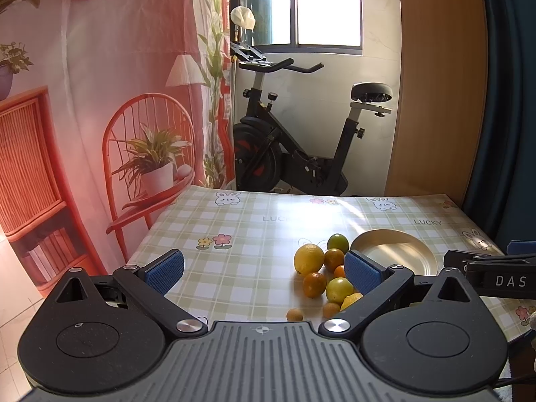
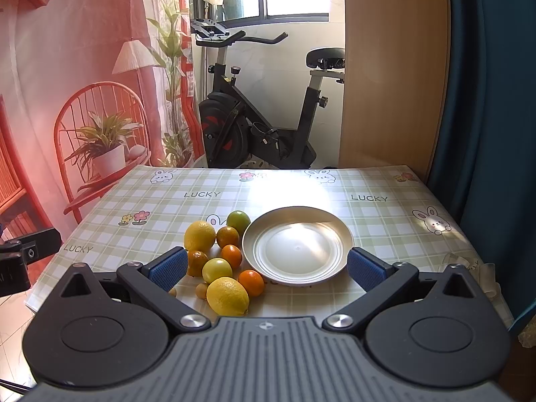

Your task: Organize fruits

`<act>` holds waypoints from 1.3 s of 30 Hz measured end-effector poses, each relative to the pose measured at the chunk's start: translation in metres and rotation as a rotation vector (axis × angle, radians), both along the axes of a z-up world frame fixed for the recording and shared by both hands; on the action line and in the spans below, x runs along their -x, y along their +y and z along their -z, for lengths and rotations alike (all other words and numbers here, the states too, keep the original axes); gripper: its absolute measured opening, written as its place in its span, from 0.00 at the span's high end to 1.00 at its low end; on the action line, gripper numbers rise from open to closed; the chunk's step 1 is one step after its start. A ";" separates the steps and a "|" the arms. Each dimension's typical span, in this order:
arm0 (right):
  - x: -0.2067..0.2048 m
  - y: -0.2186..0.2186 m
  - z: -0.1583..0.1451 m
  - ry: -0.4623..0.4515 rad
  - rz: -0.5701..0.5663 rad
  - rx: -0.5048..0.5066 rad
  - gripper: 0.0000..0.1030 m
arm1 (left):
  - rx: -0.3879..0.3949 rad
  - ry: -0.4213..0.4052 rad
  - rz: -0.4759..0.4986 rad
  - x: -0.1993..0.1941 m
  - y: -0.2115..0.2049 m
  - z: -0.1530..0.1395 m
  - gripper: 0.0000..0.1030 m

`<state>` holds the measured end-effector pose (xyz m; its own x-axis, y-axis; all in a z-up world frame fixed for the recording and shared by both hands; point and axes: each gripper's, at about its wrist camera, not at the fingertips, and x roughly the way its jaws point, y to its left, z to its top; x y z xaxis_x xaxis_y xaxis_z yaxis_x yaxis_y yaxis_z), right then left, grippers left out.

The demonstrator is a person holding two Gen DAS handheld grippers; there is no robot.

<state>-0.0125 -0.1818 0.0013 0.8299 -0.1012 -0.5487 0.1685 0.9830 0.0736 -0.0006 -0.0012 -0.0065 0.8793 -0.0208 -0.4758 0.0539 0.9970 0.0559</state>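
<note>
A pile of citrus fruit lies on the checked tablecloth: a near lemon, a far lemon, a green lime, several oranges such as one by the plate, and small kumquats. A round metal plate sits empty just right of the pile. My right gripper is open and empty, hovering in front of the plate and fruit. My left gripper is open and empty, left of the pile; its right finger hides some fruit. The plate also shows in the left wrist view.
The table's far edge faces an exercise bike and a window. A printed pink backdrop hangs left; a wooden panel and blue curtain stand right. The right gripper's body shows at the left view's right edge.
</note>
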 end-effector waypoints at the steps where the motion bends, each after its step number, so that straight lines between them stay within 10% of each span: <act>1: 0.000 -0.001 0.001 0.000 -0.001 0.001 0.00 | 0.000 0.000 0.000 0.000 0.000 0.000 0.00; 39: -0.001 0.003 0.005 -0.001 0.000 0.010 0.00 | 0.016 -0.023 0.025 0.002 0.002 -0.003 0.00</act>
